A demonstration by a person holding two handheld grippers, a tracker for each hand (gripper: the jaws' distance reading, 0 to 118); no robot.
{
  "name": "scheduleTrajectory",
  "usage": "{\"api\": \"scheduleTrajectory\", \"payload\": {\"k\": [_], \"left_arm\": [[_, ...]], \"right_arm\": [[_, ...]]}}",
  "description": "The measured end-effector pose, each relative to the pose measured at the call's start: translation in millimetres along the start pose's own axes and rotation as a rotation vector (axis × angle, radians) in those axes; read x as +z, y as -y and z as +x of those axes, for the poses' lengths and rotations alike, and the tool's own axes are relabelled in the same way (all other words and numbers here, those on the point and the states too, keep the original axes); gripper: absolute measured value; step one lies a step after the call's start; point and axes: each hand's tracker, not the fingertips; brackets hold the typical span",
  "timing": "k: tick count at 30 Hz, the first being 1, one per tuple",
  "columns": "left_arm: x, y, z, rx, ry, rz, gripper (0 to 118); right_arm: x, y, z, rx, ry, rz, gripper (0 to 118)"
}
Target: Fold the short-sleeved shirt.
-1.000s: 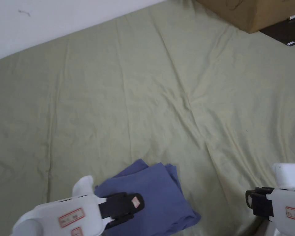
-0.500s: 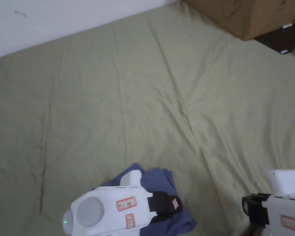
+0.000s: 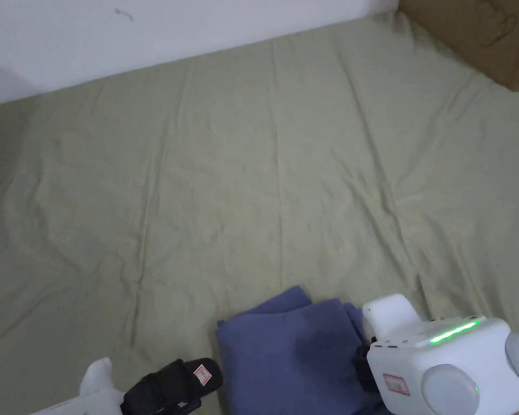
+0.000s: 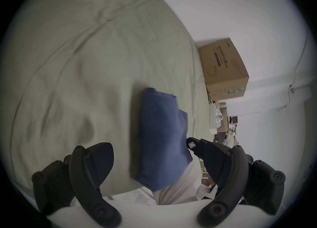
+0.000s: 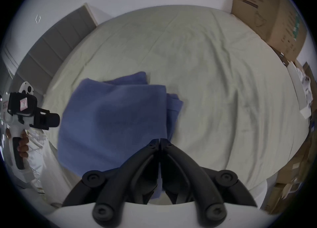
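Note:
The blue short-sleeved shirt (image 3: 291,356) lies folded into a compact rectangle near the front edge of the green bedsheet (image 3: 253,189). My left gripper (image 3: 172,385) sits just left of the shirt, apart from it. In the left gripper view its jaws stand wide open (image 4: 147,145), with the shirt (image 4: 163,137) beyond them. My right gripper (image 3: 364,362) is at the shirt's right edge, its white body hiding most of the jaws. In the right gripper view its jaws (image 5: 160,141) are shut tip to tip over the shirt's (image 5: 113,120) right edge. A hand holds the left gripper (image 5: 42,120) there.
A cardboard box (image 3: 480,38) stands at the bed's far right corner against the white wall. A grey padded panel (image 5: 56,42) borders the bed on the left. Boxes and clutter (image 5: 301,94) lie past the bed's right edge. The sheet spreads wide beyond the shirt.
The left gripper has pulled off the shirt and now sits to its left. The right gripper has come in from the right to the shirt's right edge. The head camera has also shifted.

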Motion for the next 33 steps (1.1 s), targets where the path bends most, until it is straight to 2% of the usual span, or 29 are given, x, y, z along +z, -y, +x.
{"api": "scheduleTrajectory", "payload": {"k": [1,3,6,9,11,12,13,14,15,17,19,23,25,29,33], "left_arm": [[-4.3,-0.8,-6.8,0.025,0.026,-0.014,109],[-22.9,-2.0,-16.0,0.103,0.067,-0.066,109],[-58.5,-2.2,-20.2,0.138,0.146,-0.154,109],[-79.1,-4.4,-8.5,0.069,0.191,-0.165,109],[-91.8,-6.9,0.1,-0.013,0.214,-0.219,109],[-95.8,-4.5,1.8,-0.072,0.208,-0.239,104],[-97.4,-3.8,4.1,-0.109,0.139,-0.222,90],[-98.0,-4.4,5.2,-0.129,0.055,-0.209,55],[-100.9,-5.4,0.5,-0.108,0.067,-0.220,32],[-91.7,-9.2,-13.8,-0.024,0.186,-0.236,31],[-79.6,-16.3,-8.5,-0.097,0.137,-0.234,30],[-17.1,-57.5,-22.5,-0.214,0.027,-0.174,30],[28.9,-87.2,-32.0,-0.258,-0.086,-0.123,30],[118.5,-164.9,-61.7,-0.342,-0.456,-0.015,30],[166.7,-227.5,-91.0,-0.416,-0.815,0.031,30]], "right_arm": [[-5.5,1.6,-1.1,0.021,0.011,-0.012,2],[-7.1,5.6,1.2,0.006,0.012,-0.006,2],[-1.7,3.4,9.9,-0.064,-0.020,-0.008,2],[-2.9,3.0,15.7,-0.119,-0.041,-0.017,2],[-2.2,3.4,14.7,-0.121,-0.037,-0.016,2],[-3.0,2.8,12.5,-0.120,-0.032,-0.017,2],[-3.6,2.2,10.5,-0.113,-0.024,-0.020,2],[-1.4,1.6,5.1,-0.106,-0.013,-0.024,2],[-0.8,0.7,3.3,-0.104,-0.011,-0.026,2],[3.2,-2.2,-3.2,-0.109,0.003,-0.032,2],[12.5,-5.6,-10.4,-0.109,-0.035,-0.018,2],[25.0,-14.2,-22.0,-0.101,-0.061,0.015,3],[20.8,-15.7,-23.0,-0.114,-0.101,0.016,2],[8.5,-11.0,-36.9,-0.099,-0.052,-0.032,2],[0.8,-3.2,-47.4,-0.092,-0.070,-0.078,2]]}}
